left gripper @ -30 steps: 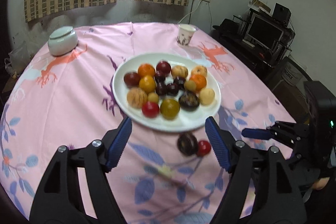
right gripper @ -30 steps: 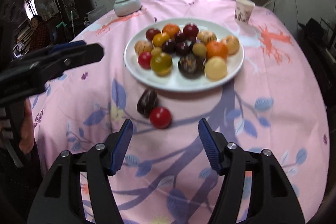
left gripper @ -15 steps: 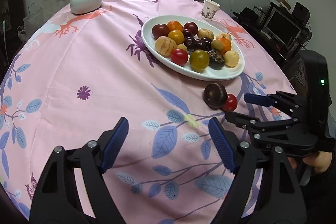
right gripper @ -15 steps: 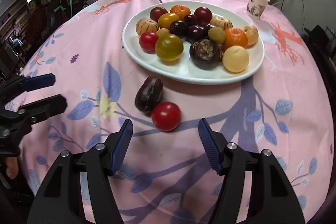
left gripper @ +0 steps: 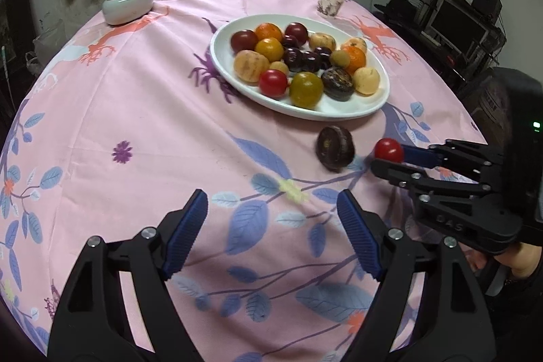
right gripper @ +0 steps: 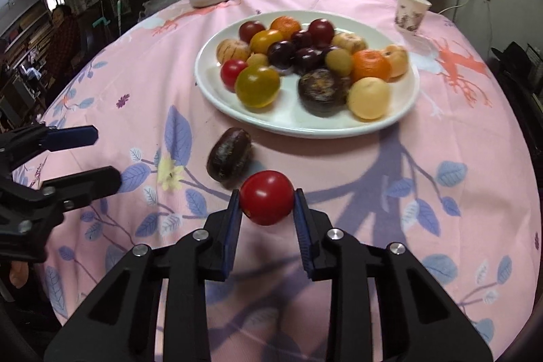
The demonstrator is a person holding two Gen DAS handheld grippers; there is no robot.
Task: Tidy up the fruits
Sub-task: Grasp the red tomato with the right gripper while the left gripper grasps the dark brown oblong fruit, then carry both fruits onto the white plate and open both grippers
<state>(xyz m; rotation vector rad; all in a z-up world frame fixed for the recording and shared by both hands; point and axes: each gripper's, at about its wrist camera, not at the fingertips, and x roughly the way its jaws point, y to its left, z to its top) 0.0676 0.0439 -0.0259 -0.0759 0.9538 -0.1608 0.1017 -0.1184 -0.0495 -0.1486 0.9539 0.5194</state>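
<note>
Right gripper (right gripper: 267, 202) closing its fingers on the red tomato (right gripper: 266, 197), which sits between the two pads just above the pink-clothed worktop (right gripper: 458, 131), beside the dark purple fruit (right gripper: 229, 158). Left gripper (left gripper: 273, 233) hovers with fingers wide apart, nothing between them. Step in hand: picking up a stray fruit. Next move, by judgement: lift the tomato clear and carry it to the white plate (right gripper: 404, 106), setting it into a bare spot.
</note>
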